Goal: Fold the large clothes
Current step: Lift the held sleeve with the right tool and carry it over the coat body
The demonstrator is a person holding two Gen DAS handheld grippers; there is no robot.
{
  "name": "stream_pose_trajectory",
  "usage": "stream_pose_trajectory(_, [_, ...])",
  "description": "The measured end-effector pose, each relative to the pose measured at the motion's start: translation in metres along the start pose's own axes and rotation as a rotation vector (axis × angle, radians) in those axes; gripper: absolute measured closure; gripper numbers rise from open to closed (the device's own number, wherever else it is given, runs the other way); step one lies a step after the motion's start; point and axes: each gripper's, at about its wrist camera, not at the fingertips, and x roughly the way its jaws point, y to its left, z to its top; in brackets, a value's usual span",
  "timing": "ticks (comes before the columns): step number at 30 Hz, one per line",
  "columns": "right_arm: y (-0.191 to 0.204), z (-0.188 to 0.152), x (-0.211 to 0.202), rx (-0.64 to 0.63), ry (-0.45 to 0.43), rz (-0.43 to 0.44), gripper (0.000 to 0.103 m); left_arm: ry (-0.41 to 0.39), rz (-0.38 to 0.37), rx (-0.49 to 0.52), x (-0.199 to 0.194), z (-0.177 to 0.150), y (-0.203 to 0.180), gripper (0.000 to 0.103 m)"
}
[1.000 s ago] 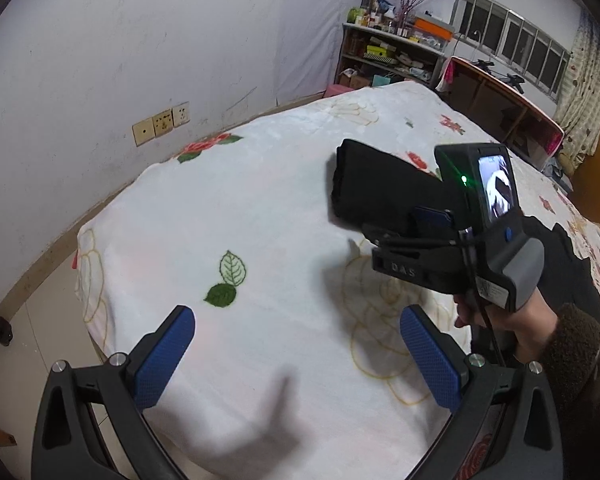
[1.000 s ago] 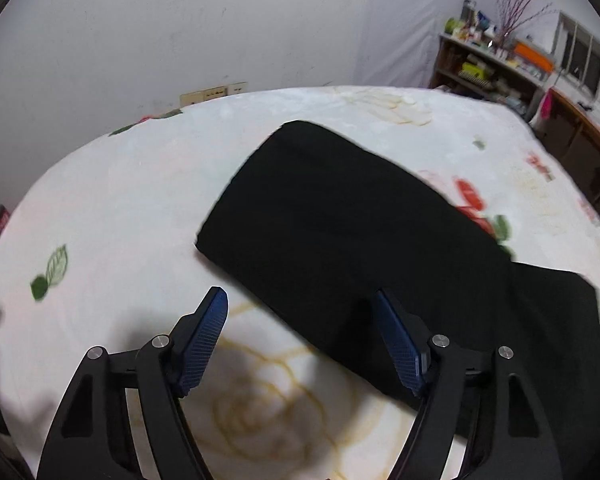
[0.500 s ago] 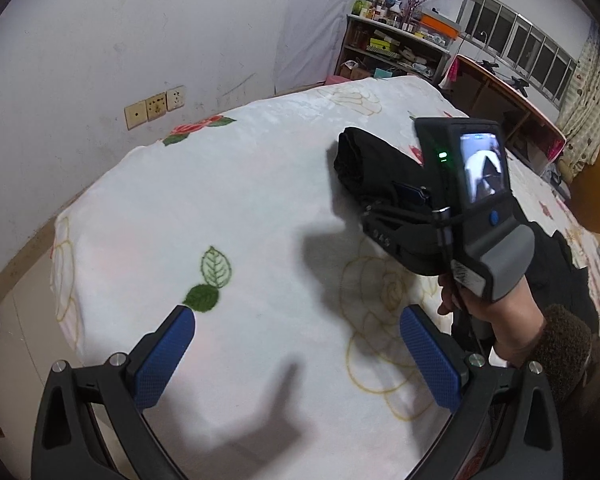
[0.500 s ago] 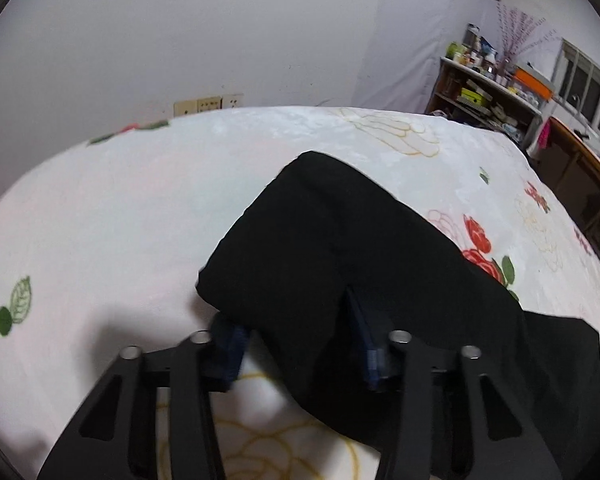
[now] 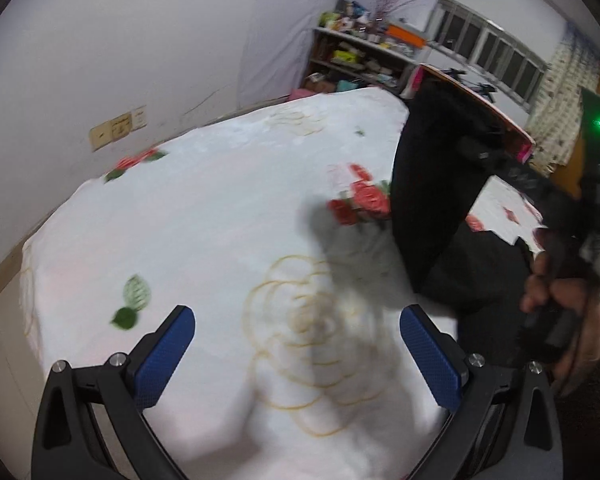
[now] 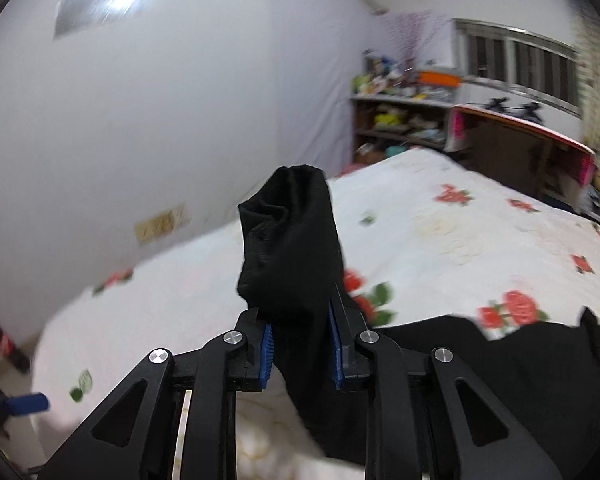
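Observation:
A large black garment [image 5: 432,200] lies on a white floral bedspread [image 5: 220,208]. Its folded end is lifted upright off the bed while the rest [image 6: 520,380] stays spread flat. My right gripper [image 6: 300,344] is shut on the black garment [image 6: 292,248], with the bunched end standing up above the blue pads. It also shows in the left wrist view [image 5: 484,152], gripping the raised fold. My left gripper [image 5: 296,344] is open and empty, held over bare bedspread to the left of the garment.
A white wall with sockets [image 5: 118,130] runs along the bed's left side. A cluttered shelf [image 5: 364,60] and a wooden desk [image 6: 520,148] stand beyond the bed's far end. A cola bottle [image 6: 4,346] stands on the floor at the left.
My right gripper closed on the folded end of the garment and lifted it up off the bed. My left gripper stayed open over the bedspread.

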Motion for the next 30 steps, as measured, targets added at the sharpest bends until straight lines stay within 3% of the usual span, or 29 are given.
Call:
stream_pose_trajectory(8, [-0.076,0.019,-0.086,0.108,-0.128,-0.122,0.082,-0.04,-0.069,0.08,-0.002,0.014,-0.074,0.0])
stream_pose_trajectory(17, [-0.165,0.006,-0.168,0.239,-0.225,-0.26,0.082,-0.02,-0.13,0.178,0.018,0.016,-0.152,0.0])
stream_pose_trajectory(30, [-0.277,-0.069,-0.207,0.407,-0.143,-0.442,0.082,0.053,-0.167,0.257,0.071,0.0,-0.248,0.0])
